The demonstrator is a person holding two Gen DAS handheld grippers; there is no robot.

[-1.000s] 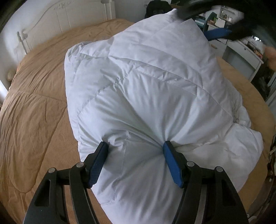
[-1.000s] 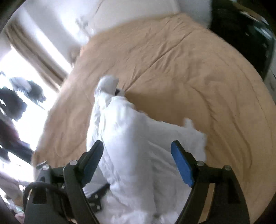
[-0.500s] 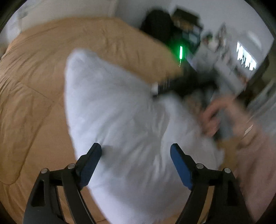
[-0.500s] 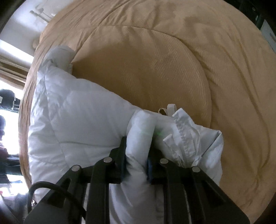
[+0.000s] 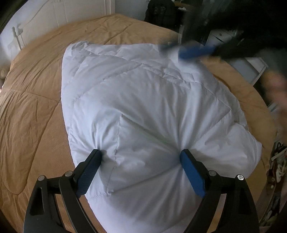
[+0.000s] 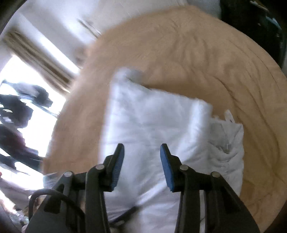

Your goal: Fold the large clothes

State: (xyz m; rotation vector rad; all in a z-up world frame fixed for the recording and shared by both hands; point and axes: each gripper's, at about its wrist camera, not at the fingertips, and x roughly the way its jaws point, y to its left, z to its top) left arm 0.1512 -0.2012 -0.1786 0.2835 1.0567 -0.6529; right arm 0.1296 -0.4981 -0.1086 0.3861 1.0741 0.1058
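A white quilted down jacket [image 5: 143, 107] lies folded in a thick bundle on the tan bedspread [image 5: 32, 107]. My left gripper [image 5: 140, 156] is open, its blue pads pressed into the near end of the bundle on both sides. My right gripper [image 6: 141, 152] is open and empty above the jacket [image 6: 152, 125]; the view is blurred by motion. Its blue pad and dark body also show blurred in the left wrist view [image 5: 195, 51], at the jacket's far right end. A crumpled collar part [image 6: 226, 141] sticks out to the right.
A white headboard [image 5: 53, 21] stands at the far left of the bed. A dark bag [image 5: 159, 10] and white furniture [image 5: 251, 66] stand beyond the bed's far right. A bright window with curtains [image 6: 26, 71] lies left in the right wrist view.
My right gripper has let go of the jacket fold, opened and lifted away. My left gripper has come back down and presses into the bundle's near end.
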